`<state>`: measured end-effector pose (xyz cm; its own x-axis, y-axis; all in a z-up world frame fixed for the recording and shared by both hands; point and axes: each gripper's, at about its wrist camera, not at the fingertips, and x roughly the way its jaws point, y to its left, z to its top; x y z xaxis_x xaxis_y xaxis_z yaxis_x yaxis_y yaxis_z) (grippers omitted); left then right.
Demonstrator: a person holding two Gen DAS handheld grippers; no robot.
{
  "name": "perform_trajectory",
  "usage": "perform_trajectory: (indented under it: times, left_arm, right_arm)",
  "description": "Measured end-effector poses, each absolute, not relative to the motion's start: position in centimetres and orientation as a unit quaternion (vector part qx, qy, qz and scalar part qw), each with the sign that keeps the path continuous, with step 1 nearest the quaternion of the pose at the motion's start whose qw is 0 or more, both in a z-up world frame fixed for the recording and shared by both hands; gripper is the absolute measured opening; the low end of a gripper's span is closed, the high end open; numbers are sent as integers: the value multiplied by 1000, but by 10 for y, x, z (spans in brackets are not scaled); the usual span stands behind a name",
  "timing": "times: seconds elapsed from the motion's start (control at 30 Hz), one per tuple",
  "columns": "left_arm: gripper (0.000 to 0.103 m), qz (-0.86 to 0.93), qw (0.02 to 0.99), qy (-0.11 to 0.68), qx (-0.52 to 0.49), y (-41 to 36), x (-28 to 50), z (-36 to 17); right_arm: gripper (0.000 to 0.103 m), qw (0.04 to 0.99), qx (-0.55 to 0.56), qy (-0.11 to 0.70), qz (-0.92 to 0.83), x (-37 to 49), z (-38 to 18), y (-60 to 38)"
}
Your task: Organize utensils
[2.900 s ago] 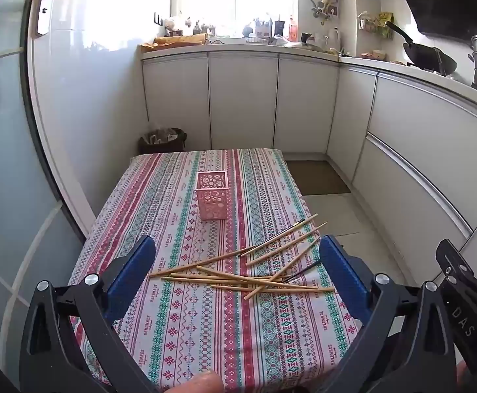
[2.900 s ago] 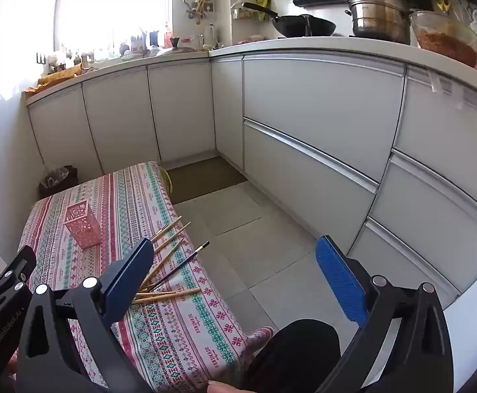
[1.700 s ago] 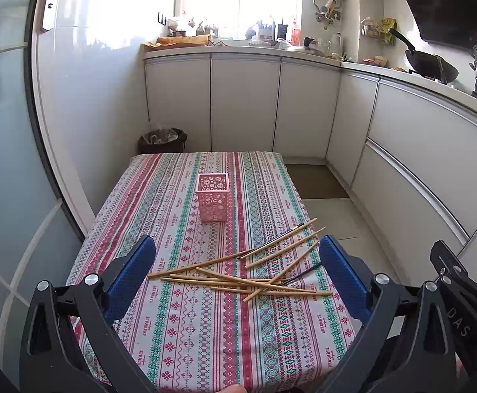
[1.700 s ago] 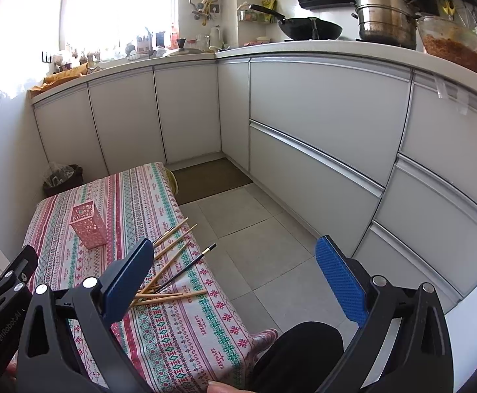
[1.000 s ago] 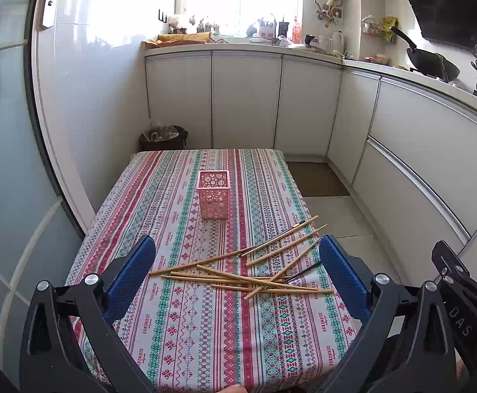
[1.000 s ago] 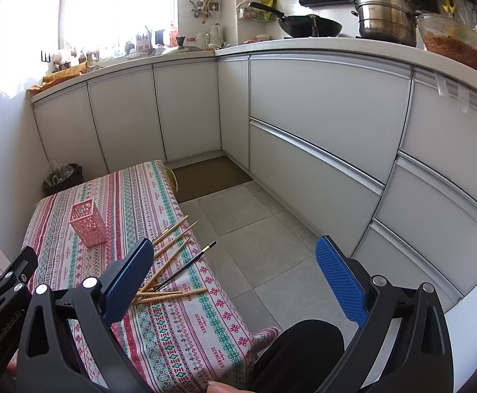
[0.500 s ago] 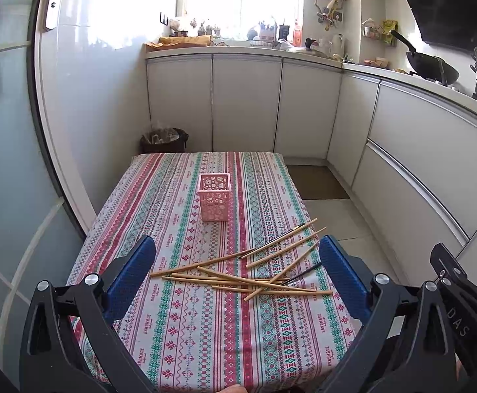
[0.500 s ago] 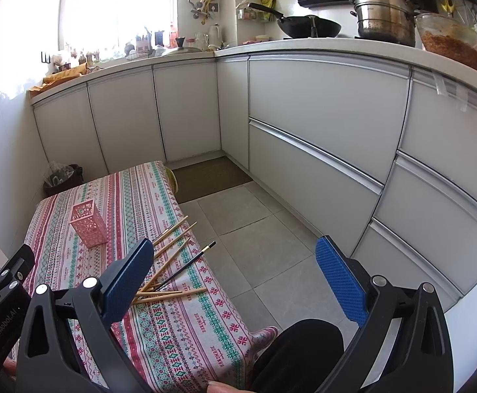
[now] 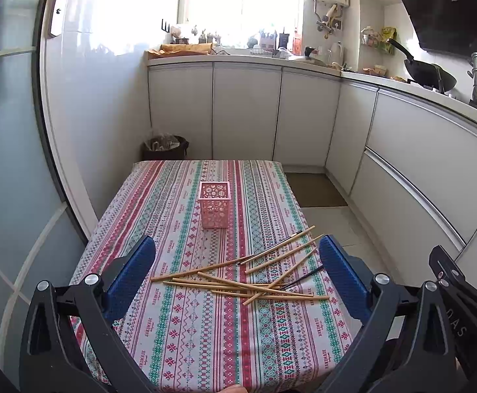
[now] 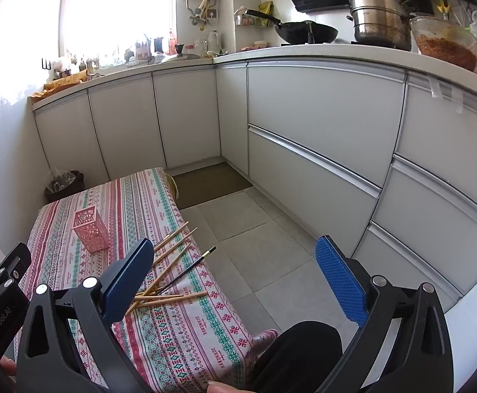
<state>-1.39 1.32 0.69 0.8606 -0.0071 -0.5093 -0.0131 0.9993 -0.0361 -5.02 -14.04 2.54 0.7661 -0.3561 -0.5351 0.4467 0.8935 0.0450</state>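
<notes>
Several wooden chopsticks (image 9: 238, 285) lie scattered and crossed on the striped tablecloth (image 9: 205, 327), with a thin dark-tipped stick (image 9: 304, 276) among them. A pink perforated holder (image 9: 214, 209) stands upright farther back, apart from the pile. My left gripper (image 9: 237, 273) hovers open above the near end of the table, its blue pads wide on either side of the pile. In the right wrist view the chopsticks (image 10: 173, 262) and the holder (image 10: 91, 231) sit at lower left. My right gripper (image 10: 235, 281) is open over the floor, off the table's right edge, holding nothing.
White kitchen cabinets (image 9: 245, 114) run along the back and right, with a wok (image 10: 304, 32) and steel pots (image 10: 381, 19) on the counter. A black bin (image 9: 164, 147) stands behind the table. A person's dark knee (image 10: 300, 357) shows below. Grey tiled floor (image 10: 255, 239) lies right of the table.
Both views have only shifted slightly; the chopsticks and the holder lie where they were and both grippers have stayed open.
</notes>
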Motion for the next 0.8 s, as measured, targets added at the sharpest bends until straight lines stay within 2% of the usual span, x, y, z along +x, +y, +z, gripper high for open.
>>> perform_trajectory:
  times: [0.8]
  left_arm:
    - [96,2,971,238,-16,10,-24,25]
  right_arm:
    - [96,940,102,247,-215,-64,34,-149]
